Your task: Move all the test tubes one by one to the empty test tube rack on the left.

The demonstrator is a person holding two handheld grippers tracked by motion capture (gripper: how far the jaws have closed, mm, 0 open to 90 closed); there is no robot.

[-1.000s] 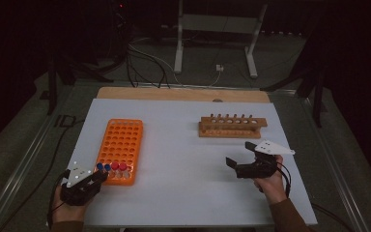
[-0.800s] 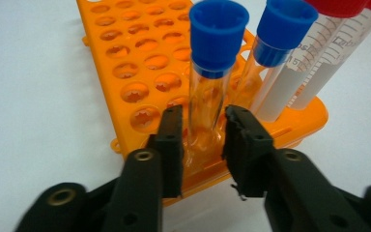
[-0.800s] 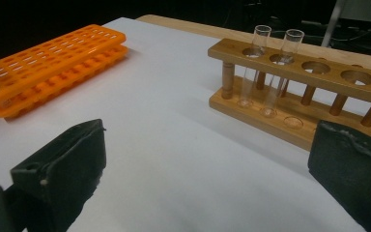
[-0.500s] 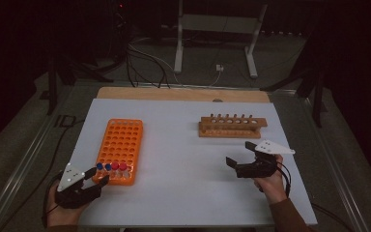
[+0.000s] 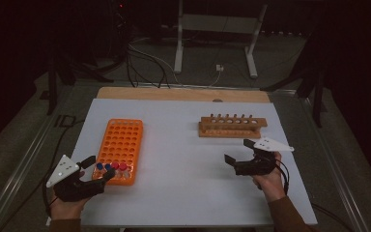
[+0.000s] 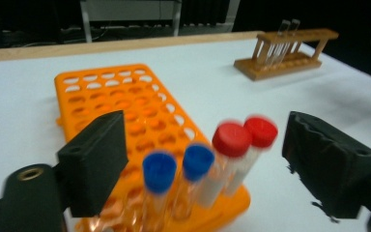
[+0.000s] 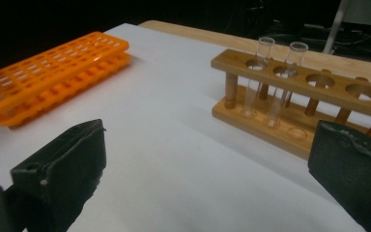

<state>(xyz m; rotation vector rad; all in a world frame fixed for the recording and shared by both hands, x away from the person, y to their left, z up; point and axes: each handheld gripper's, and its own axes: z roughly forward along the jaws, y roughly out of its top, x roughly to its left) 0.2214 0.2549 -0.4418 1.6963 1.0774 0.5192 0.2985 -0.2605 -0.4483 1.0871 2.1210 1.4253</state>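
Observation:
An orange tube rack (image 5: 121,145) lies on the left of the white table. At its near end stand two blue-capped tubes (image 6: 176,166) and two red-capped tubes (image 6: 244,135), also visible from above as blue caps (image 5: 103,166) and red caps (image 5: 119,166). My left gripper (image 5: 98,168) is open at that near end, its jaws on either side of the capped tubes (image 6: 212,159) without touching them. My right gripper (image 5: 239,152) is open and empty over bare table, just in front of the wooden rack (image 5: 232,126). That rack holds two clear glass tubes (image 7: 275,77).
The white table sheet (image 5: 183,164) spans the space between the two racks. A wooden board edge (image 5: 183,94) runs along the far side. Beyond it are cables and a metal stand (image 5: 212,43) on the dark floor.
My left gripper has turned slightly, its grey plate swinging left, and its jaws now sit closer around the capped tubes. The right gripper has hardly moved.

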